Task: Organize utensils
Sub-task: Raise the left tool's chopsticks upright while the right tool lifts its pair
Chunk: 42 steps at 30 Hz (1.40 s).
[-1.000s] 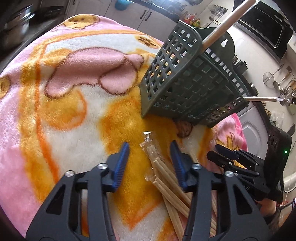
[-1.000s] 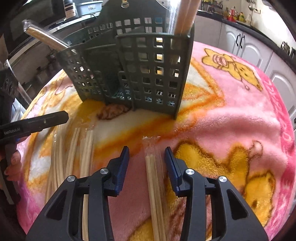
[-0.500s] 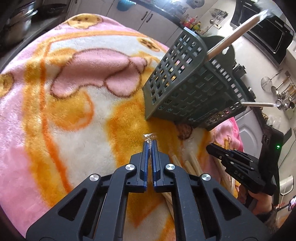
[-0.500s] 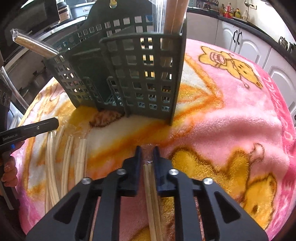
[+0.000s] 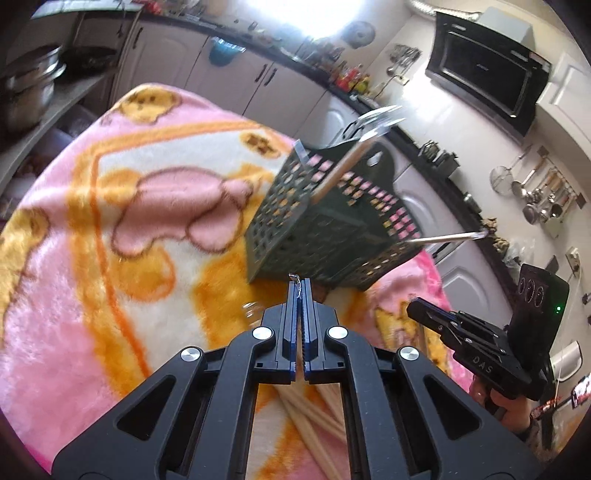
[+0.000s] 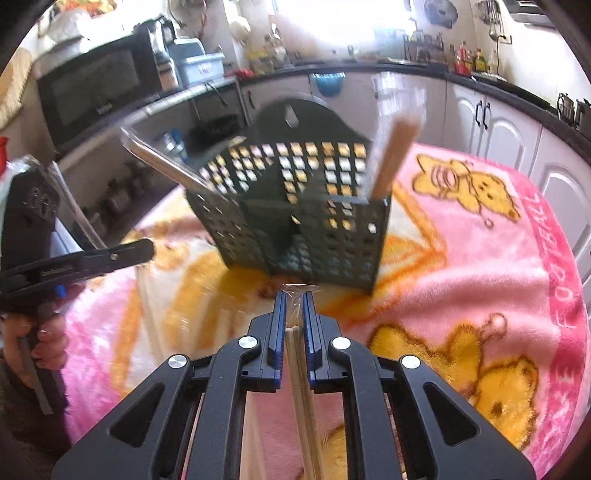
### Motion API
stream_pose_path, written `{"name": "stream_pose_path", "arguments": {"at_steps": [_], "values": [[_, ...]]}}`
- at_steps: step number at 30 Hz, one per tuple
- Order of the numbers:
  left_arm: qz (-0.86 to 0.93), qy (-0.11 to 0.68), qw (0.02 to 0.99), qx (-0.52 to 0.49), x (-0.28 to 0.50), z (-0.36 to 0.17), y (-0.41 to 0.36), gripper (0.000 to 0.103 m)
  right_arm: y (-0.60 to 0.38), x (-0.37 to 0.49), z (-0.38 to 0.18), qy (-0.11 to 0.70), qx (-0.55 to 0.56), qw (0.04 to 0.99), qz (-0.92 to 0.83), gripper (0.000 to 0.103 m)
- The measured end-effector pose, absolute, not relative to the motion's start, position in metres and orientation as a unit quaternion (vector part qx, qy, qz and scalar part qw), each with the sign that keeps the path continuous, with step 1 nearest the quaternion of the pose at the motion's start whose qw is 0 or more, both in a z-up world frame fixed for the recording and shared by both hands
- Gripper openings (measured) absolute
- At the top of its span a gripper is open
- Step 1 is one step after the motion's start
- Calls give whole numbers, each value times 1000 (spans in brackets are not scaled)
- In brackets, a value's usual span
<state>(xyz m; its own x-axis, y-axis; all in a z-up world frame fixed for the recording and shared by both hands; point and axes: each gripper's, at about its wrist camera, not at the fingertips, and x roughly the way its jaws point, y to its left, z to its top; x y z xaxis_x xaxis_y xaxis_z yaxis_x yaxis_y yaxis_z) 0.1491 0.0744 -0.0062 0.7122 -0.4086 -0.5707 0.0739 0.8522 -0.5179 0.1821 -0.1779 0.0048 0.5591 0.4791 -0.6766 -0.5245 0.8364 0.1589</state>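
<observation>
Both tools clamp wrapped wooden chopstick pairs: left tool (image 5: 300, 286), right tool (image 6: 294, 297), before dark green perforated plastic basket (image 6: 299, 206). Left grip apparently wrapper-only; pair could slip.

A kitchen in strong daylight: a blown-out window (image 5: 325, 18) glares above a dark worktop (image 5: 258, 55) lined with small bottles. White cabinets (image 6: 509, 136) with dark handles run beneath it. A black range hood (image 5: 484, 88) hangs on the pale wall, and ladles and strainers (image 5: 535, 192) hang from a rail nearby. A microwave (image 6: 96, 92) sits on a shelf, and what looks like a steel pot (image 5: 26, 92) stands on another ledge. A pink-and-orange cartoon blanket (image 5: 92, 258) covers the near surface.
</observation>
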Motion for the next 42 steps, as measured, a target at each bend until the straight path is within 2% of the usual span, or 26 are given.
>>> {"name": "stream_pose_path", "arguments": {"at_steps": [18,33,42], "values": [[-230,267,917,-188,153,90,23,0,-190,140,105,234,20,915,328,7],[-249,190,934,-173,171,163,16,0,-203,154,172,137,49,937,319,7],[-250,169,938,-171,200,192,1,0,-204,169,218,78,60,944,316,7]]}}
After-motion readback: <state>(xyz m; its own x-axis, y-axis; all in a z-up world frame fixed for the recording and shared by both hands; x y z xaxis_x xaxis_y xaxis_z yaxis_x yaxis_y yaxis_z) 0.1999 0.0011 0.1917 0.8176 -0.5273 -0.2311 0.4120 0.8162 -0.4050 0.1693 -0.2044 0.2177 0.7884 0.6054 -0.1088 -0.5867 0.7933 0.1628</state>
